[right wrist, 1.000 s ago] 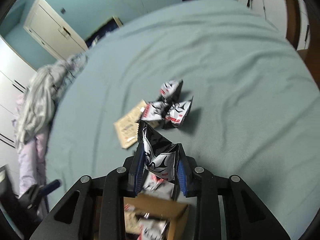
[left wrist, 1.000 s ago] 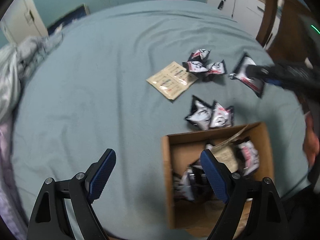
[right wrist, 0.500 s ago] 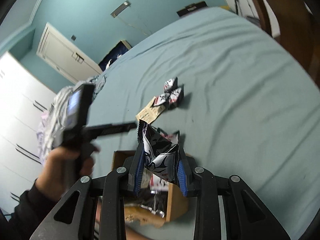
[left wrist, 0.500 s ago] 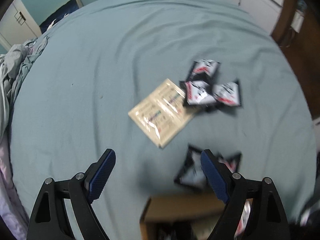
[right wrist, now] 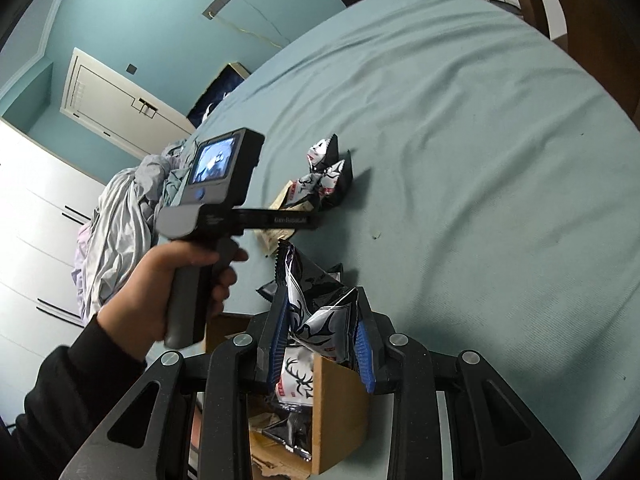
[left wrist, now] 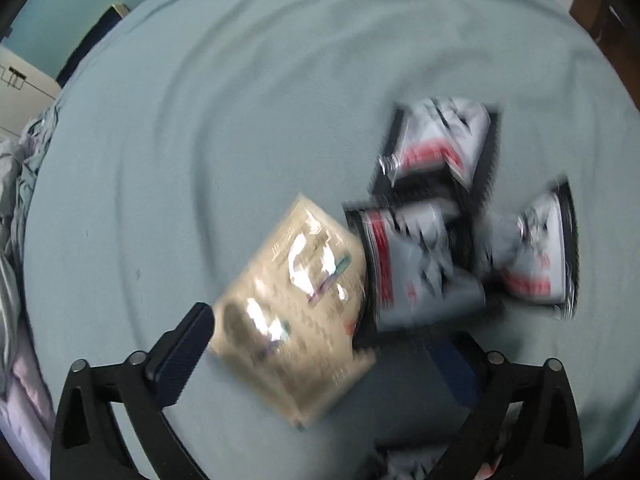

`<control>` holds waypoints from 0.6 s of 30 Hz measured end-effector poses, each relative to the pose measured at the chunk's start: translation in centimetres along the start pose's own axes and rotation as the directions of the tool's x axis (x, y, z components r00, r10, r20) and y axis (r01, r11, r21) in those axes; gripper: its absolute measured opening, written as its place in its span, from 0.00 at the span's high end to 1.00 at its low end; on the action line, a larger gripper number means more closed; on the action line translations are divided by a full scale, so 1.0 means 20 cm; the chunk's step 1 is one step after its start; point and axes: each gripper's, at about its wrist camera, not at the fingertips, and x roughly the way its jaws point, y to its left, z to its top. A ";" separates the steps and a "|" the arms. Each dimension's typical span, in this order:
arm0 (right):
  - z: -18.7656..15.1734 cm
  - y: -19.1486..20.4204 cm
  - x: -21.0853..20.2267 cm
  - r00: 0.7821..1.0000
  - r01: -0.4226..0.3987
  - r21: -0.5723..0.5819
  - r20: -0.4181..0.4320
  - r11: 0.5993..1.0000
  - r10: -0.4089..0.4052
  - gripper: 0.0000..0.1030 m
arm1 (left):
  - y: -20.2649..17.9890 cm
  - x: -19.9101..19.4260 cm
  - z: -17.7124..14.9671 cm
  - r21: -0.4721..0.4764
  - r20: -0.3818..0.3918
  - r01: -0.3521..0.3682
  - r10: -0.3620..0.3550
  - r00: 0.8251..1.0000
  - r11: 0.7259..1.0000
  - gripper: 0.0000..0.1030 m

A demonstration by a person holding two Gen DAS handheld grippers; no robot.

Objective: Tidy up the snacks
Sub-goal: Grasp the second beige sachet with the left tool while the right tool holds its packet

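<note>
The right gripper (right wrist: pixel 323 334) clamps a black-and-white snack packet (right wrist: pixel 320 312) above the cardboard box (right wrist: pixel 340 412), which seemingly holds similar packets.

I see matt, finely woven cloth on the bed (right wrist: pixel 460 160). The tan packet (left wrist: pixel 296 304) looks like glossy plastic film, as does the silver-black packet (right wrist: pixel 320 320). The box (right wrist: pixel 340 408) is matt brown cardboard, roughly torn inside.

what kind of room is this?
Most likely a bedroom: the snacks lie on a wide bed under a teal sheet, with crumpled bedding at its edge and white wardrobe doors along the wall.
</note>
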 end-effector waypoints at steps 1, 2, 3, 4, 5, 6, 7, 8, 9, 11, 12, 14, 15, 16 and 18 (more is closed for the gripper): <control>0.01 0.00 0.00 1.000 -0.005 0.002 0.000 1.000 0.005 0.73 | 0.03 0.01 0.02 -0.018 -0.004 0.034 -0.035 0.999 0.999 0.00; 0.01 0.00 0.00 1.000 -0.016 0.004 0.000 1.000 0.016 0.73 | 0.06 0.03 0.03 -0.048 -0.014 0.069 -0.070 0.997 0.996 0.00; 0.01 0.01 -0.01 1.000 -0.028 0.005 0.001 1.000 0.028 0.73 | 0.11 0.05 0.03 -0.100 -0.029 0.117 -0.121 0.992 0.988 0.00; 0.02 0.01 0.00 0.999 -0.032 0.006 0.002 0.999 0.032 0.73 | 0.15 0.07 0.03 -0.149 -0.022 0.159 -0.164 0.986 0.976 0.00; 0.02 0.01 0.00 1.000 -0.030 0.004 0.004 1.000 0.030 0.73 | 0.17 0.06 0.02 -0.167 -0.009 0.175 -0.179 0.984 0.970 0.00; 0.02 0.01 0.00 1.000 -0.027 0.002 0.007 1.000 0.027 0.73 | 0.17 0.06 0.02 -0.161 -0.010 0.175 -0.179 0.984 0.971 0.00; 0.03 0.01 0.01 1.000 -0.022 0.001 0.006 1.000 0.022 0.73 | 0.17 0.06 0.02 -0.154 -0.010 0.168 -0.171 0.985 0.974 0.02; 0.03 0.00 0.02 1.000 -0.019 0.003 0.004 1.000 0.019 0.73 | 0.17 0.05 0.01 -0.151 -0.009 0.159 -0.163 0.987 0.976 0.04; 0.03 0.00 0.03 1.000 -0.016 0.007 0.002 1.000 0.016 0.73 | 0.16 0.03 0.00 -0.158 -0.008 0.159 -0.162 0.987 0.975 0.10; 0.03 -0.01 0.03 1.000 -0.010 0.014 -0.002 1.000 0.010 0.73 | 0.16 -0.01 -0.04 -0.177 -0.005 0.164 -0.168 0.986 0.970 0.22; 0.03 -0.01 0.03 1.000 -0.007 0.017 -0.001 1.000 0.007 0.73 | 0.17 -0.03 -0.06 -0.182 -0.003 0.167 -0.170 0.985 0.969 0.31; 0.03 -0.01 0.03 1.000 0.000 0.022 0.002 1.000 0.000 0.73 | 0.20 -0.06 -0.10 -0.187 -0.019 0.172 -0.179 0.984 0.967 0.36; 0.03 -0.01 0.04 1.000 0.002 0.022 0.003 1.000 -0.002 0.73 | 0.20 -0.08 -0.14 -0.179 -0.025 0.151 -0.157 0.987 0.972 0.37; 0.03 -0.01 0.04 1.000 0.002 0.023 0.004 1.000 -0.002 0.73 | 0.19 -0.10 -0.18 -0.168 -0.023 0.141 -0.147 0.989 0.976 0.38; 0.03 0.02 0.04 1.000 0.005 0.013 0.011 1.000 -0.005 0.73 | 0.19 -0.16 -0.26 -0.151 0.006 0.142 -0.143 0.990 0.978 0.38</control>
